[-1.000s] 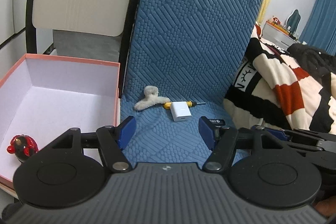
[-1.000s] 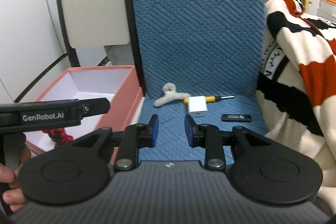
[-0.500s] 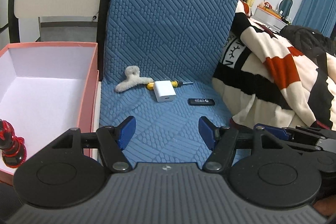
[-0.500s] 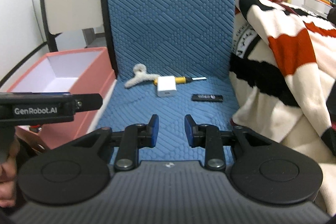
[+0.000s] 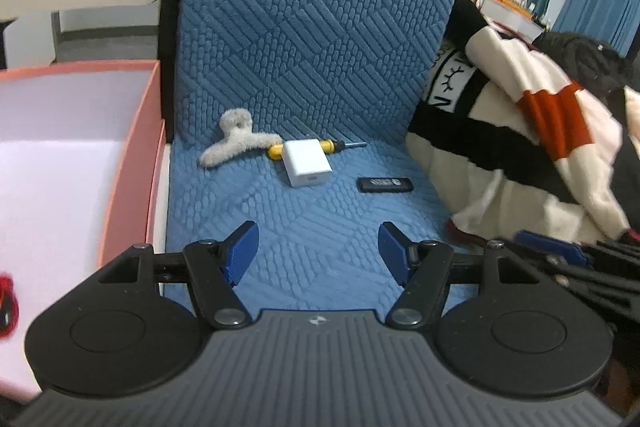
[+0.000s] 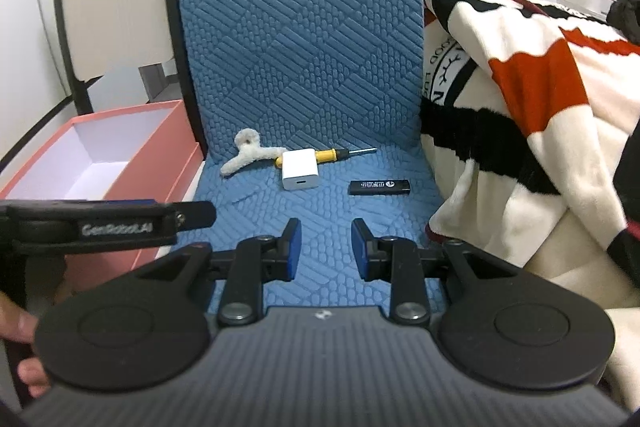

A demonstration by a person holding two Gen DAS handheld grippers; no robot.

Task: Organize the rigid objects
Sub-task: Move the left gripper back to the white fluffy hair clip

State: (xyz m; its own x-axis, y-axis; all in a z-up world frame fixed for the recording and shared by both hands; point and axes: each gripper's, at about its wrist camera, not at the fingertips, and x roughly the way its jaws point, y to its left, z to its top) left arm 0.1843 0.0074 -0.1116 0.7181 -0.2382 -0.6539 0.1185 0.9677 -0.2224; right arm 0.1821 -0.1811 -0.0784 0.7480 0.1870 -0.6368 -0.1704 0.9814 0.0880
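A fuzzy cream hair claw (image 5: 236, 143) lies on the blue quilted cushion (image 5: 304, 267) near its back fold, its looped end toward the pink box (image 5: 132, 163); just beside it a yellow-handled screwdriver (image 5: 320, 146) lies flat, its metal tip pointing away from the claw; a white charger cube (image 5: 306, 163) rests against the handle's middle, hiding part of it, its port facing the camera; a black lighter (image 5: 385, 184) lies flat, apart from the cube; the open box, white inside, holds a red and black toy (image 5: 8, 301) at its near end.

A striped blanket (image 6: 532, 99) lies heaped (red, black, cream) beside the blue quilted mat (image 6: 296, 39).
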